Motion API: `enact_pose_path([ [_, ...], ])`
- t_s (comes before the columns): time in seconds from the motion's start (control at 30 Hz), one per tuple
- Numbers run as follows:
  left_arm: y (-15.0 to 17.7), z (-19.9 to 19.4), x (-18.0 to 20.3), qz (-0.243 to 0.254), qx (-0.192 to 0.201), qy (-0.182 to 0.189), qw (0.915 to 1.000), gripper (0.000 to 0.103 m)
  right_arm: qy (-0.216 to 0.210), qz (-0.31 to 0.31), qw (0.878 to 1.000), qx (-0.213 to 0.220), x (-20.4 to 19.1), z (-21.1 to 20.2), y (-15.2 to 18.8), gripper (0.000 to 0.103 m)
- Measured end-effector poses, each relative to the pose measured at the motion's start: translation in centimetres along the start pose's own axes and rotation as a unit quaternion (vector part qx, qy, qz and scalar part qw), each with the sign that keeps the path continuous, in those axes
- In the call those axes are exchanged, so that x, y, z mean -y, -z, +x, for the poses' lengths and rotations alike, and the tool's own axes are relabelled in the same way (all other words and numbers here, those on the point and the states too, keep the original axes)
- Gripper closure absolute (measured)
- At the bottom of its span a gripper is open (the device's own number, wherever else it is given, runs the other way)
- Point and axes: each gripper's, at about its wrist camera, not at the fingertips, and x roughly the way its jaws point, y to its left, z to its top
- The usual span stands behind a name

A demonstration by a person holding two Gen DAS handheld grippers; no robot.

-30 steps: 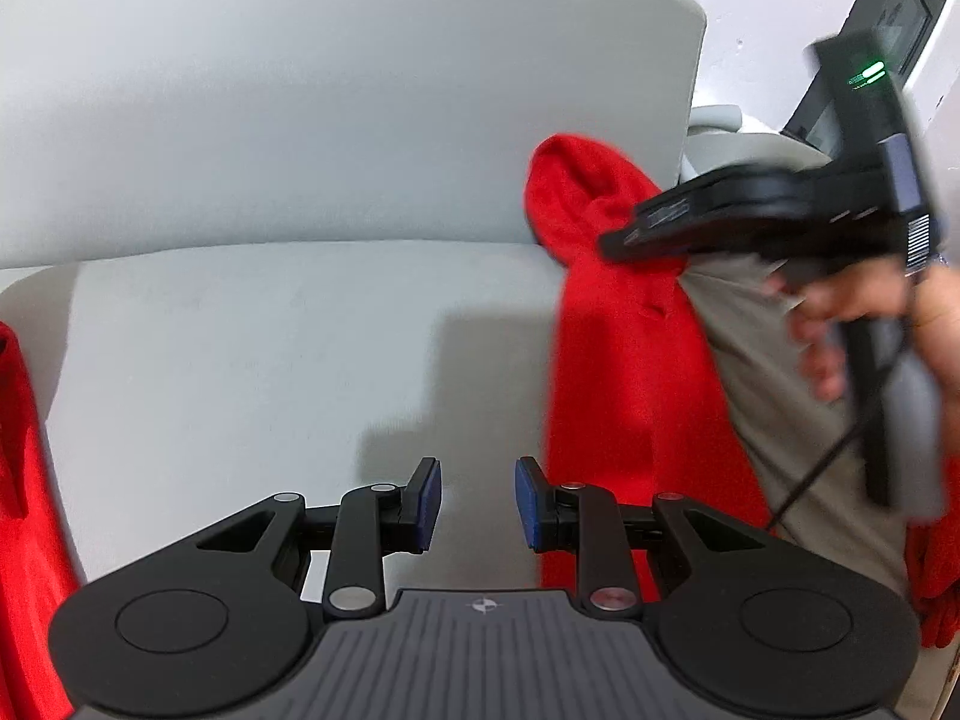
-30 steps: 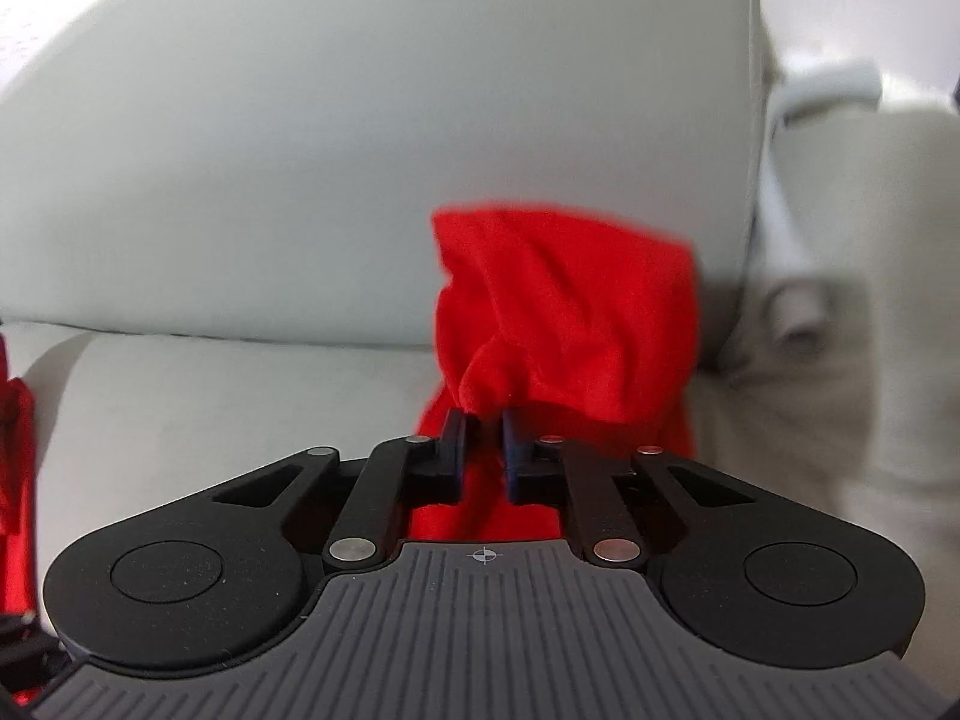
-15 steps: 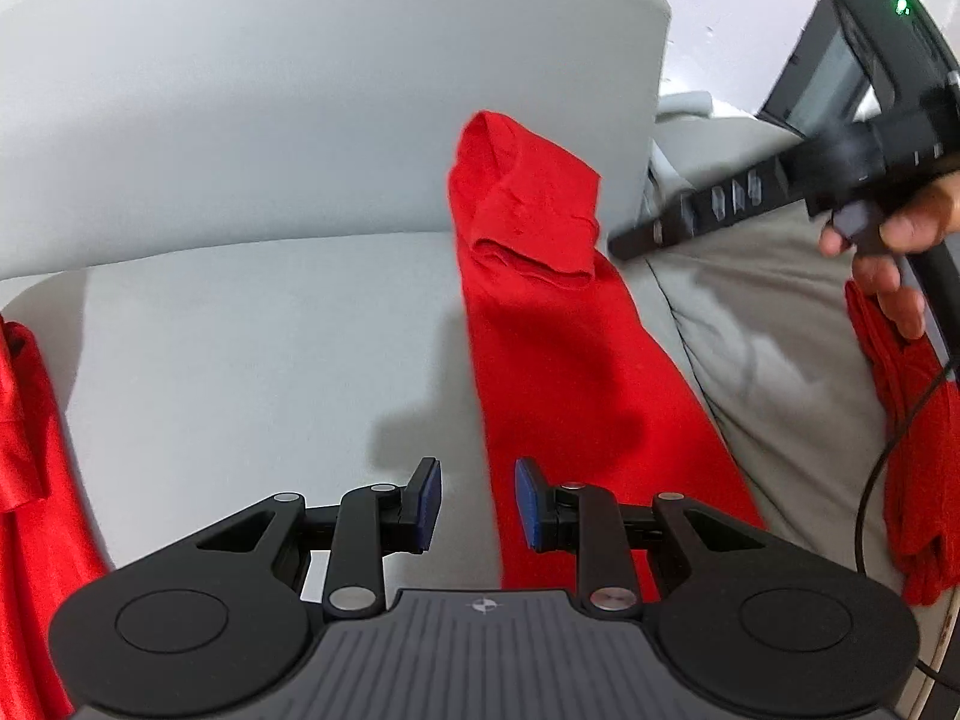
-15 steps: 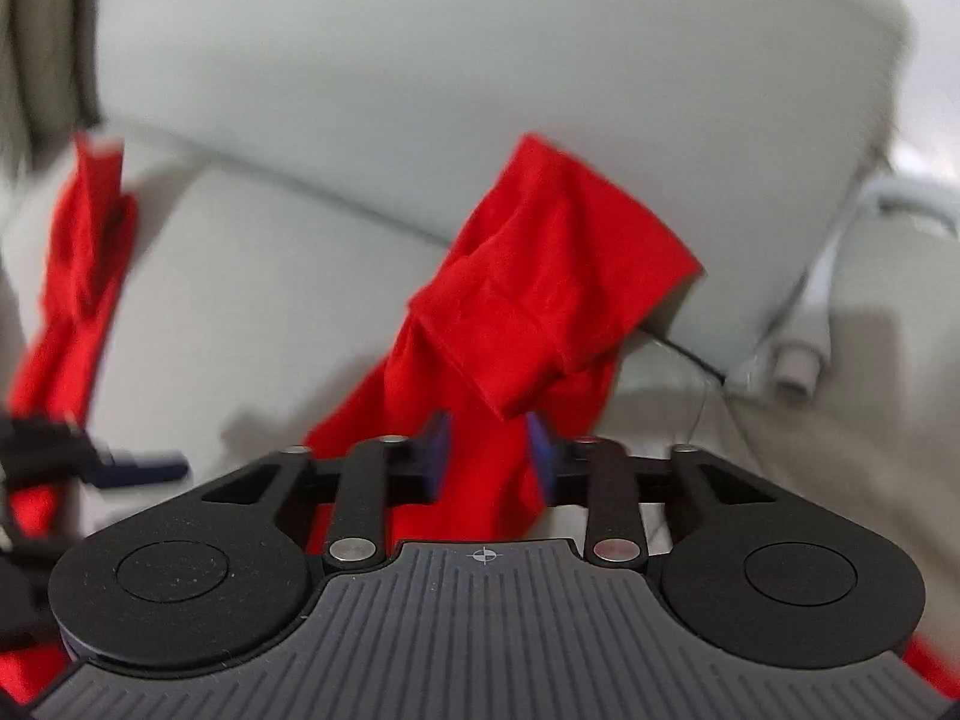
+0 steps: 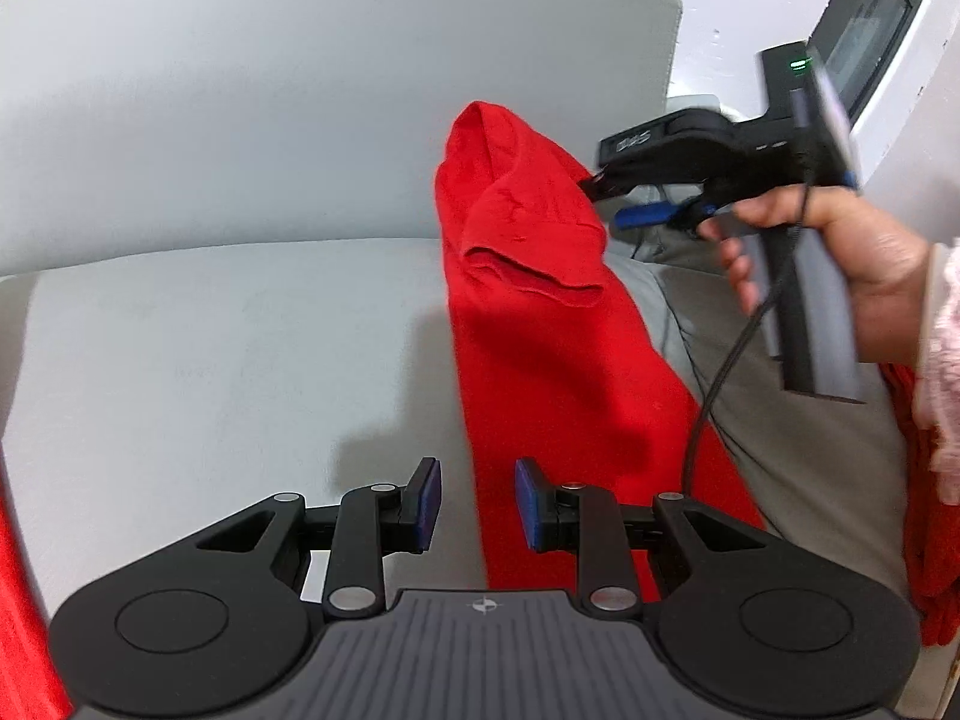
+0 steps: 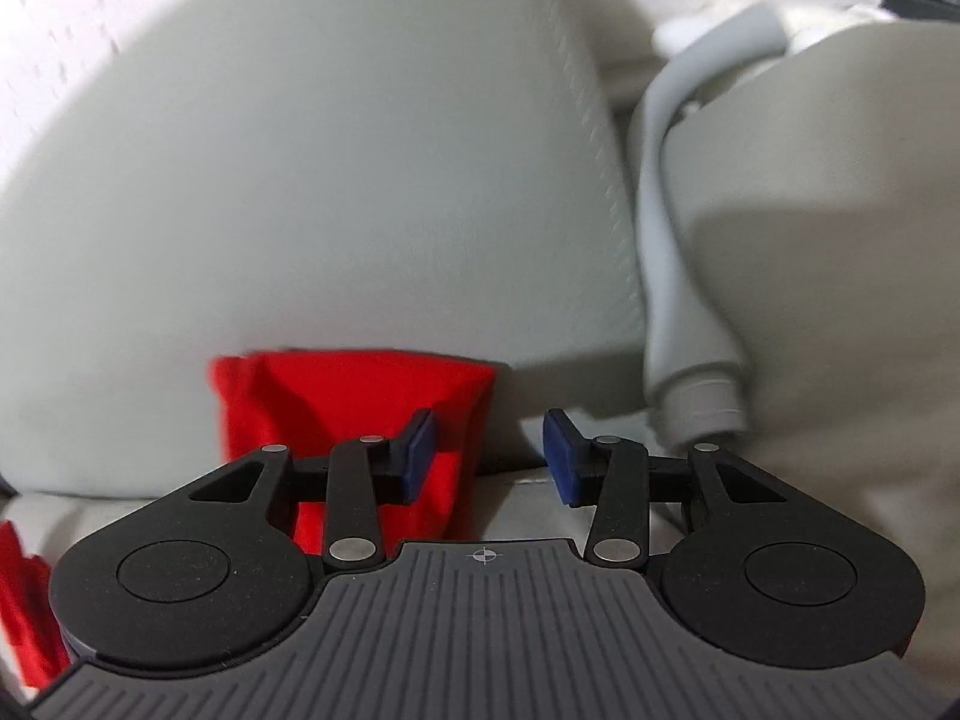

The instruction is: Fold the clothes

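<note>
Left wrist view: grey sofa seat (image 5: 228, 360); red garment (image 5: 540, 312) lies in a long strip, unfolded; left gripper (image 5: 477, 501) parted, empty. Right wrist view: right gripper (image 6: 489, 456) just opened, released; folding remains.

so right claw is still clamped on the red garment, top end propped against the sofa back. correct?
Not quite. The right claw has just been opening and nothing is between its pads; the right wrist view shows the red garment behind its left finger. The top end does lean on the sofa back.
</note>
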Motion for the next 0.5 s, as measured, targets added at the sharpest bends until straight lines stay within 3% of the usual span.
enact_pose_path([
  [0.03, 0.0, 0.1, -0.1, -0.001, 0.000, 0.000, 1.0000, 0.079, 0.001, 0.003, 1.000, -0.004, -0.2, 0.6, 0.0, 0.049],
  [0.1, 0.0, 0.2, -0.1, -0.001, -0.001, 0.000, 1.0000, 0.079, 0.000, 0.005, 1.000, 0.006, -0.8, 1.0, 0.2, 0.058],
  [0.17, 0.1, 0.2, -0.1, 0.000, -0.001, 0.002, 1.0000, 0.078, -0.016, -0.005, 1.000, 0.012, -1.6, 0.6, 0.3, 0.100],
  [0.3, 0.1, 0.1, 0.1, -0.001, 0.002, 0.005, 1.0000, 0.078, -0.005, -0.048, 0.996, 0.080, -3.0, -3.7, -0.5, 0.101],
  [0.4, 0.4, -0.5, 0.5, -0.002, 0.002, 0.008, 1.0000, 0.079, 0.052, -0.112, 0.982, 0.146, -3.7, -7.4, -1.7, 0.101],
  [0.47, 0.5, -0.7, 1.1, -0.003, -0.001, 0.007, 1.0000, 0.079, 0.083, -0.158, 0.973, 0.146, -3.9, -7.8, -2.4, 0.098],
  [0.5, 0.6, -0.8, 1.4, -0.002, -0.003, 0.006, 1.0000, 0.079, 0.093, -0.168, 0.974, 0.119, -3.8, -7.0, -2.8, 0.092],
])
